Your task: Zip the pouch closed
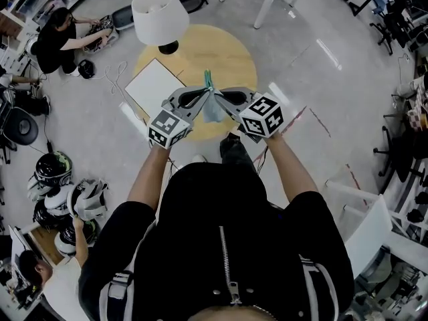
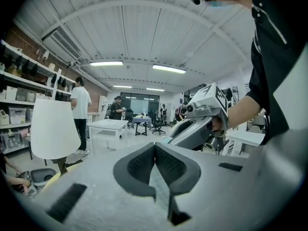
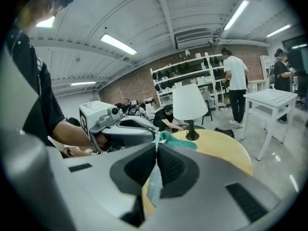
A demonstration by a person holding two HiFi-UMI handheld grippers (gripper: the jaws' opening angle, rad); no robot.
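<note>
Your left gripper (image 1: 203,94) is clamped on one edge of the pouch (image 1: 213,111), with pale fabric pinched between its pads. Your right gripper (image 1: 221,94) faces it, shut on the other edge, the tips almost meeting. The pouch hangs between them above the round table (image 1: 235,53). Farther out on the table are a white board (image 1: 154,85) and a lamp (image 1: 159,13).

Nothing readable is showing anywhere in the room. In the head view, the left cube (image 1: 167,127) at ten o'clock of centre and the right cube (image 1: 262,116) at two o'clock are carrying only black-and-white square markers. The shelf boxes are showing too small to read.
</note>
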